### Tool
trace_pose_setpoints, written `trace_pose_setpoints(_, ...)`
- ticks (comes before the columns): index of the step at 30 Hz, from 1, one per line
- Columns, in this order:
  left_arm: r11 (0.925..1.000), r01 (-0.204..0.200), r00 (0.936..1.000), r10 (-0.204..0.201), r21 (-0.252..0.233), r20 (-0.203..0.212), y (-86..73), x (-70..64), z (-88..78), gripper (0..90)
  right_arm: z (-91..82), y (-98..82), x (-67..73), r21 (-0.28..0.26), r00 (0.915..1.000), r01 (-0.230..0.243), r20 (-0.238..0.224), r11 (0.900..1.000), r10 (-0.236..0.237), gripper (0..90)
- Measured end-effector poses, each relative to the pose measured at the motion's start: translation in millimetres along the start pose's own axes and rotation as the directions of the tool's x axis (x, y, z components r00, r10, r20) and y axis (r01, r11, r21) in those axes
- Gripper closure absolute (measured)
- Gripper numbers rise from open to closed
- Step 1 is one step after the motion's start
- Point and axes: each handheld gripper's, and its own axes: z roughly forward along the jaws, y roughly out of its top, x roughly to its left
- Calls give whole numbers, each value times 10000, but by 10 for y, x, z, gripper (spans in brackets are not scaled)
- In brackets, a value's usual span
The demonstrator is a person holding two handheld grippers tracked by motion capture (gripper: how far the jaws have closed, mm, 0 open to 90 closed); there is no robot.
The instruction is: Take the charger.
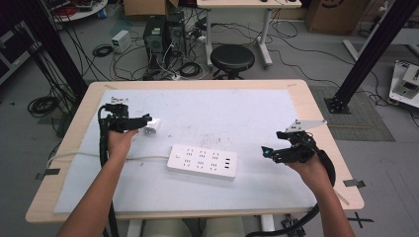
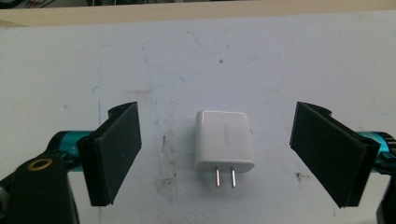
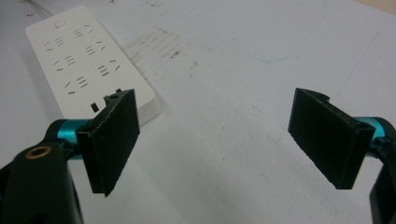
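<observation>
I have the left gripper point(image 1: 146, 120) out near the left edge of the table point(image 1: 306, 98), roughly midway between its near and far edges, held low over the white mat point(image 1: 237, 111) that covers most of the tabletop. Its jaws are spread wide and grasp nothing. In the left gripper view the white charger point(image 2: 225, 140) lies flat on the mat between the two black pads point(image 2: 116, 151), clear of both, with its two metal prongs pointing back toward my camera. From the high view the same charger point(image 1: 152, 126) sits just past the jaw tips, touching neither as far as I can tell.

Moving right, the white power strip point(image 1: 202, 161) lies flat at about the middle of the table, a little closer to the near edge, its cord point(image 1: 89, 155) running off toward the left edge.

Further right, the right gripper point(image 1: 267, 152) hovers near the right edge, pointing left at the strip's end. Its jaws are likewise released and wide apart, with bare mat between them. In the right gripper view the power strip point(image 3: 84, 60) sits beyond the left pad, apart from it.
</observation>
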Motion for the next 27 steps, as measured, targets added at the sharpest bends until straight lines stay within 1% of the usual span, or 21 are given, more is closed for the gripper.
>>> trace_pose_setpoints(3,9999,1,9999,1,162,-122,24,-15,63,166,1,-1,-8,43,10000,7,28,10000,-8,168)
trace_pose_setpoints(5,9985,-67,9994,85,538,-336,51,-26,115,166,7,2,-8,10,10000,1,15,10000,-1,168)
trace_pose_setpoints(6,9982,45,9993,-23,606,-368,54,-31,143,166,9,3,-7,21,10000,-23,5,10000,23,168)
trace_pose_setpoints(7,9976,-6,9995,28,688,-320,58,-32,165,166,9,4,-5,50,10000,-24,20,10000,24,168)
trace_pose_setpoints(8,9973,-76,9995,99,735,-306,60,-46,198,166,10,4,-3,51,10000,-24,27,10000,24,168)
trace_pose_setpoints(11,9939,-620,9969,660,909,-419,51,-89,291,166,13,-2,3,71,10000,-25,34,10000,24,168)
trace_pose_setpoints(12,9925,-692,9963,740,1008,-445,40,-91,326,166,15,-5,2,64,10000,-29,20,10000,29,168)
trace_pose_setpoints(13,9911,-685,9965,733,1137,-389,27,-85,362,166,16,-8,0,58,10000,2,22,10000,-2,168)
trace_pose_setpoints(15,9904,-498,9979,547,1293,-347,2,-72,426,166,11,-16,1,88,10000,-56,28,9999,56,168)
trace_pose_setpoints(16,9898,-497,9980,545,1336,-327,-8,-66,448,166,11,-20,-8,66,10000,2,22,10000,-2,168)
trace_pose_setpoints(20,9855,-658,9970,714,1562,-306,-36,-52,507,166,6,-26,-14,109,9999,-143,65,9998,142,169)
trace_pose_setpoints(21,9865,-518,9982,559,1555,-227,-46,-51,526,166,9,-25,-16,108,9999,-121,50,9999,121,168)
trace_pose_setpoints(22,9850,-472,9987,495,1662,-96,-54,-43,538,166,10,-23,-15,130,9999,-131,63,9998,130,168)
trace_pose_setpoints(23,9843,-399,9991,415,1722,-59,-64,-43,555,166,16,-20,-15,111,9999,-97,40,9999,96,168)
trace_pose_setpoints(25,9825,-406,9990,429,1817,-86,-78,-51,583,166,20,-15,-11,145,9999,-101,47,9998,101,168)
trace_pose_setpoints(27,9802,-443,9990,453,1932,-7,-90,-59,607,166,26,-12,-8,150,10000,-88,24,9998,87,169)
